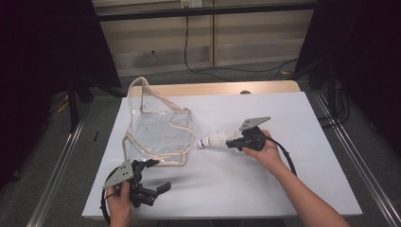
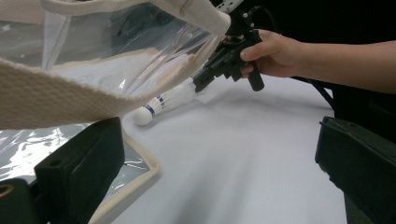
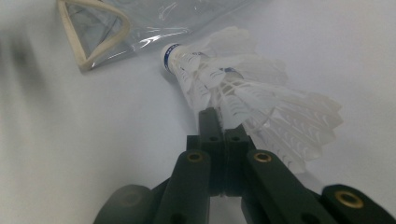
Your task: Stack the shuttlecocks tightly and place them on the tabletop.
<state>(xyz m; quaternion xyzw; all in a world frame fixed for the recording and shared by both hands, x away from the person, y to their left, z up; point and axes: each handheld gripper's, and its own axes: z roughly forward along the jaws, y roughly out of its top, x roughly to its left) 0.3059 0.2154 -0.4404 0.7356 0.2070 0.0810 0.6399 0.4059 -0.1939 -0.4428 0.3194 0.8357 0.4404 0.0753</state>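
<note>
Shuttlecock [image 3: 243, 88]: white feathered, lying on the white table [image 1: 265, 175] just beside the clear bag's near right corner, cork end toward the bag, feather skirt toward the right gripper
Right gripper [image 1: 232, 143]: jaws pinched together on the edge of the feather skirt, gripping the shuttlecock; the right gripper view shows the two pads pressed with feathers caught between them
Left gripper [image 1: 158, 175]: jaws spread wide with nothing between them, by the bag's near left corner; whether one jaw touches the bag I cannot tell
Clear bag [image 1: 158, 130]: transparent plastic with cream webbing trim, lying on the table left of the shuttlecock; its far handle loop stands up
Hard to make out: in the high view the shuttlecock is small and its feathers blur into the tabletop; the hold on it is unreadable there
Cut off: in the left gripper view the bag's strap crosses the foreground and covers part of the feather skirt; the cork shows below it
View differences: the left gripper view shows the hand [image 2: 275, 53] holding the right gripper beyond the bag; the right gripper view shows one trimmed bag corner beyond the cork
</note>
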